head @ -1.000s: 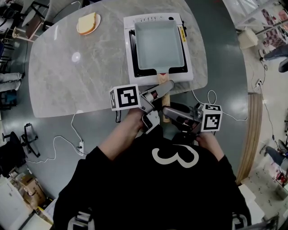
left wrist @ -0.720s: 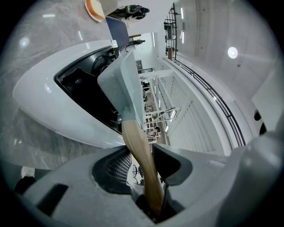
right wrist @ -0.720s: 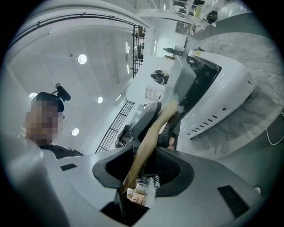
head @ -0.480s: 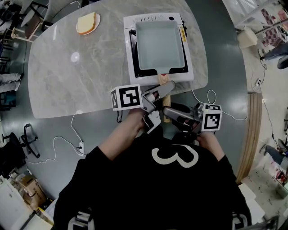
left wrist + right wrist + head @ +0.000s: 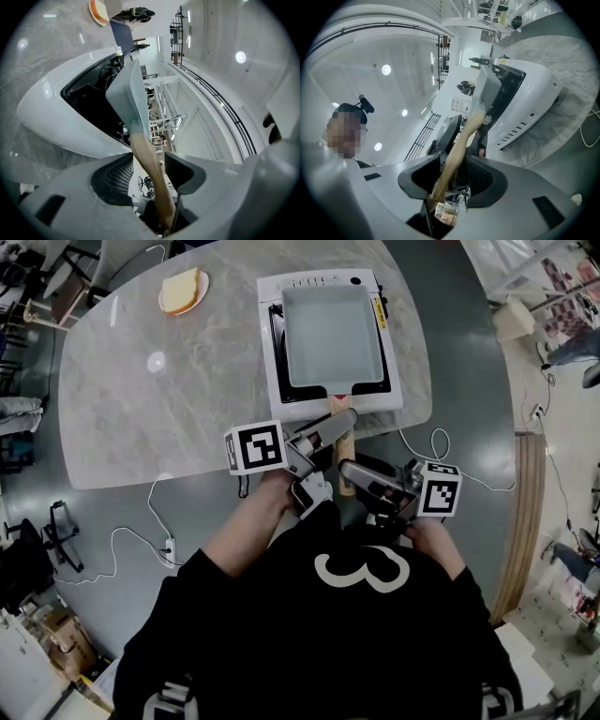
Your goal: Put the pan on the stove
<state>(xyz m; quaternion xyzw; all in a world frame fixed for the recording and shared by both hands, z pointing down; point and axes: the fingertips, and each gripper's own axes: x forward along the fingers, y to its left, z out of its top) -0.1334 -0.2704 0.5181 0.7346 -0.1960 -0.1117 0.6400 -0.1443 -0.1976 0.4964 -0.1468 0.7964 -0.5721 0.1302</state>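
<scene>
Pan: the square, pale grey-blue pan (image 5: 333,322) sits on the white stove (image 5: 323,401), over its dark cooking recess. In my head view its floor shows bare from wall to wall.
Plate: a small plate (image 5: 200,298) at the far left of the marble table (image 5: 141,409) carries one slice of bread (image 5: 181,284), well apart from the stove.
Left gripper: in my left gripper view the left gripper (image 5: 147,161) has its jaws apart, wider than the wooden handle (image 5: 140,145). The handle runs up between them. I see daylight on the left-pad side, and lower down it lies close against the right jaw.
Right gripper: the right gripper (image 5: 452,164) straddles the free end of the handle with its jaws also parted. The wood lies by one pad, with a dark gap to the other.
Pan heading: the handle is the long axis. It leaves the pan's near edge, crosses the stove's front rim and overhangs the table edge towards me.
Gripper order: from my head view the left gripper (image 5: 342,420) is nearer the stove, and the right gripper (image 5: 347,470) is just behind it, at the handle's tip.
</scene>
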